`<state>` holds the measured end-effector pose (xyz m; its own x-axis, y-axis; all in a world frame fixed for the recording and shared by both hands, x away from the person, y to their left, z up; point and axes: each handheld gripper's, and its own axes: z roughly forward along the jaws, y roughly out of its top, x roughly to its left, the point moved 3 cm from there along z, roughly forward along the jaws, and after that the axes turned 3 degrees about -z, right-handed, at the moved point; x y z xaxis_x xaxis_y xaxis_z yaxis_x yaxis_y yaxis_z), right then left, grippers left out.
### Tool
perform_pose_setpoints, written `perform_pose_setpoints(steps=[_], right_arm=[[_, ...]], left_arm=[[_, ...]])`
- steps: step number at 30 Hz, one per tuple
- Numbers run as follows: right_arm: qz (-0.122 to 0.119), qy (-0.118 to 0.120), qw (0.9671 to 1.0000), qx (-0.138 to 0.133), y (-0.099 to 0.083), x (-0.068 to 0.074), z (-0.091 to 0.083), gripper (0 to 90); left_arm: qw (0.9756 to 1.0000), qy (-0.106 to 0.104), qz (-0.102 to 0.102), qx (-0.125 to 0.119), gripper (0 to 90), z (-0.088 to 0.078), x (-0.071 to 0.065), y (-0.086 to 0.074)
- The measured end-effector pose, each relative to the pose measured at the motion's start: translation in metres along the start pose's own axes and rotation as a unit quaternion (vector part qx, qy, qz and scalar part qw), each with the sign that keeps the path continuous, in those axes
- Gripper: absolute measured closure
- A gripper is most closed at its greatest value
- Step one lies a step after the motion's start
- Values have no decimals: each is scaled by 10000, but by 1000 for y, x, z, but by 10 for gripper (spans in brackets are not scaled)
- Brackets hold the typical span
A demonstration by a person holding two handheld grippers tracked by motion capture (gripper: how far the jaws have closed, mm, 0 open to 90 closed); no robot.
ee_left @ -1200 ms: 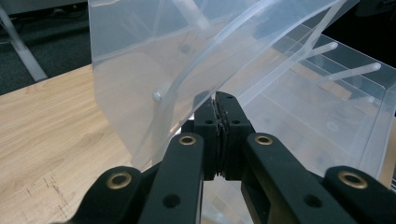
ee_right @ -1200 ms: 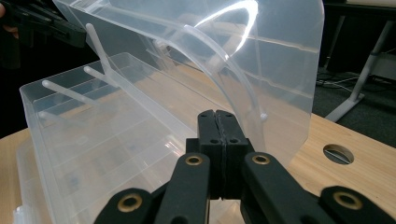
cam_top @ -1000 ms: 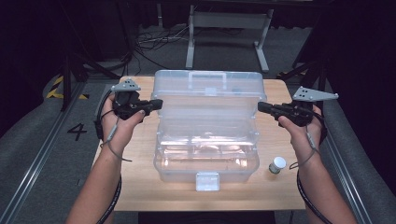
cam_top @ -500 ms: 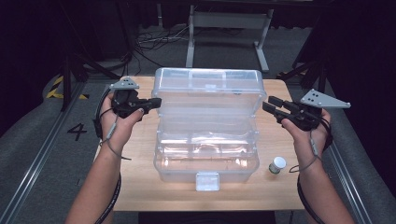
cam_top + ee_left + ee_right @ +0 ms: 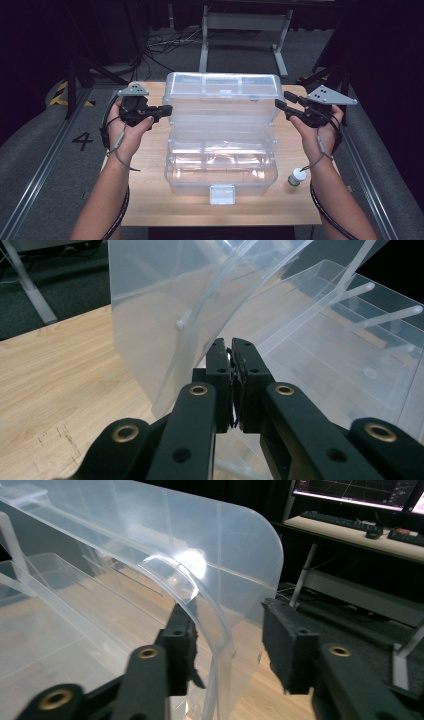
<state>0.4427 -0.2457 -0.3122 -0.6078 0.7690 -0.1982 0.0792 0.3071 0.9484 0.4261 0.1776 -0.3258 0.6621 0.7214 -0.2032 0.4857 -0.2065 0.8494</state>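
1. High view shows a clear plastic box (image 5: 221, 150) in the middle of the desk (image 5: 150, 200), its lid (image 5: 222, 92) swung up and leaning toward the far edge, its latch (image 5: 222, 194) facing the near edge.
2. At the lid's left end, the left hand-held gripper (image 5: 167, 110) has its jaws pressed together; in the left gripper view it (image 5: 231, 357) appears to pinch the thin side wall of the lid (image 5: 165, 305), probably to keep the lid raised.
3. By the lid's right end, the right hand-held gripper (image 5: 280, 105) stands spread. Its jaws have just been opening, and in the right gripper view it (image 5: 227, 630) straddles the lid's curved edge (image 5: 220, 605) without pressing on it: one jaw sits behind the plastic, the other is clear of it.
4. So the lid seems to rest on the left grip alone, while the right hand is letting go, as I judge it.
5. A small white-capped bottle (image 5: 297, 176) stands near the desk's right edge, just beside the box's near right corner, apart from both hand-held grippers.
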Motion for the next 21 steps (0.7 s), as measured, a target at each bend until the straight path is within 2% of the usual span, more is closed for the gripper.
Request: perform_pose_setpoints(steps=[6,9,12,15,21], right_arm=[[-6,-182,9998,-37,1,1,1,726],[23,-178,9998,-72,2,-1,0,791],[83,-145,9998,-75,4,-4,1,816],[2,-240,9997,14,6,-5,4,827],[-1,-291,9995,150,10,-8,9,832]], left_arm=[[10000,-63,26,-44,858,-4,-3,-4],[9995,-247,-70,-158,839,-8,-4,-6],[9997,-170,-44,-145,834,-11,-3,-9],[9997,-107,-85,-182,835,-15,0,-13],[9996,-67,-192,-205,826,-17,8,-20]])
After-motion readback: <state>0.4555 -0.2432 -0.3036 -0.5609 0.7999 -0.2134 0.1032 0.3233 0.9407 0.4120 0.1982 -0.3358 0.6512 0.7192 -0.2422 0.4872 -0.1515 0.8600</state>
